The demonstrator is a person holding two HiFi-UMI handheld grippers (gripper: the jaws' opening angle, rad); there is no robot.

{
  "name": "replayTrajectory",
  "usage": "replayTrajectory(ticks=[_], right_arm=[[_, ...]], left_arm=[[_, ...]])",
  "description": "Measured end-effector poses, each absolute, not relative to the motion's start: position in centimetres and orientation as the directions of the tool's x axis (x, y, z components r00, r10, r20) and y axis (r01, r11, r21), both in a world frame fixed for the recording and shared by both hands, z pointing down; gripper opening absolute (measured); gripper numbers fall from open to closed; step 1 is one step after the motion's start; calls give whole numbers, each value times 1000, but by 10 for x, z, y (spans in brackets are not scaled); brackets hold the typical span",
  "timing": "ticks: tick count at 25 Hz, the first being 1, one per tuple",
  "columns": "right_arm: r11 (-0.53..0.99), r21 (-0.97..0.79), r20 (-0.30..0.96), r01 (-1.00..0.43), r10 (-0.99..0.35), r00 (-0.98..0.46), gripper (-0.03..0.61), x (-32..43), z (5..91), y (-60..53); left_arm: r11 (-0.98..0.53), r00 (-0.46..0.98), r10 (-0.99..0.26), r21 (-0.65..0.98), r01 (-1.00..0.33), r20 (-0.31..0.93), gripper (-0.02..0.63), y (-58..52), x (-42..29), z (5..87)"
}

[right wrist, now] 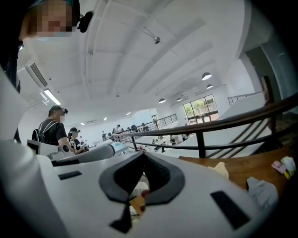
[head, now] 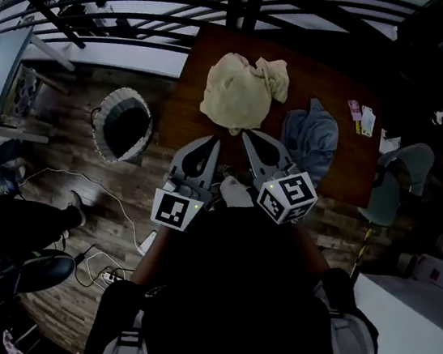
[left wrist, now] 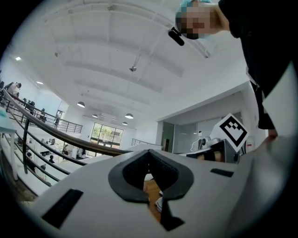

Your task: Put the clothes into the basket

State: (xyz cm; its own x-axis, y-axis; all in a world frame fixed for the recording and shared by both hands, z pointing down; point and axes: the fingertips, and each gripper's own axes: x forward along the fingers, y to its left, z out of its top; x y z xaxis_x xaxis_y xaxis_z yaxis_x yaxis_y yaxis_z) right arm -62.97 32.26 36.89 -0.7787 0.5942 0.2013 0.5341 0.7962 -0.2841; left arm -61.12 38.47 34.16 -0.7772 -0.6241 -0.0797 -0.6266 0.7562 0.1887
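Observation:
In the head view a cream garment lies bunched at the far middle of the brown table. To its right lies a crumpled blue-grey garment. The woven basket stands on the wood floor left of the table, and it looks empty. My left gripper and right gripper are side by side over the table's near edge, just short of the cream garment. Both are shut with nothing held. The right gripper view shows its closed jaws, with the cream garment and the blue-grey garment beyond them.
Small cards lie near the table's right end. A teal chair stands to its right. Black railings run behind the table. Cables trail on the floor below the basket, and people's legs show at the left.

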Motion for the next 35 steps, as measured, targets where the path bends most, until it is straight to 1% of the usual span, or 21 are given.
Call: replayTrajectory(ticks=[4,8,10,12,14,16,23,27,29,35], right_arm=[[805,-300,209,511,579,-788,11,-683,377,310],[829,-315,251,461,542,-802,14,-725,395,291],[838,-313,280,447,531,-800,26,-742,407,285],[841,-303,315,449,533,-786,73,-756,420,283],[839,-291,363,459,541,-759,149,-769,438,284],[836,-281,416,471,548,-726,211,-780,459,285],[853,-254,569,456,513,-642,360,-819,535,279],[880,-257,644,399,464,-608,421,-836,581,271],[890,-263,679,373,445,-584,438,-844,603,268],[916,-247,779,317,382,-497,448,-860,672,262]], left_arm=[[767,-786,-616,187,-614,-50,12,382,-658,346],[773,-788,-614,169,-612,-44,12,372,-692,346],[773,-788,-614,169,-611,-39,12,367,-705,347],[772,-787,-616,169,-612,-32,12,361,-714,348],[773,-786,-617,165,-612,-23,13,356,-721,349],[776,-788,-616,161,-609,-11,12,351,-726,350],[796,-802,-596,158,-584,37,12,347,-746,363],[808,-813,-580,166,-565,55,12,351,-757,367],[811,-816,-575,166,-560,59,12,352,-763,368],[825,-829,-556,158,-542,61,12,355,-774,367]])
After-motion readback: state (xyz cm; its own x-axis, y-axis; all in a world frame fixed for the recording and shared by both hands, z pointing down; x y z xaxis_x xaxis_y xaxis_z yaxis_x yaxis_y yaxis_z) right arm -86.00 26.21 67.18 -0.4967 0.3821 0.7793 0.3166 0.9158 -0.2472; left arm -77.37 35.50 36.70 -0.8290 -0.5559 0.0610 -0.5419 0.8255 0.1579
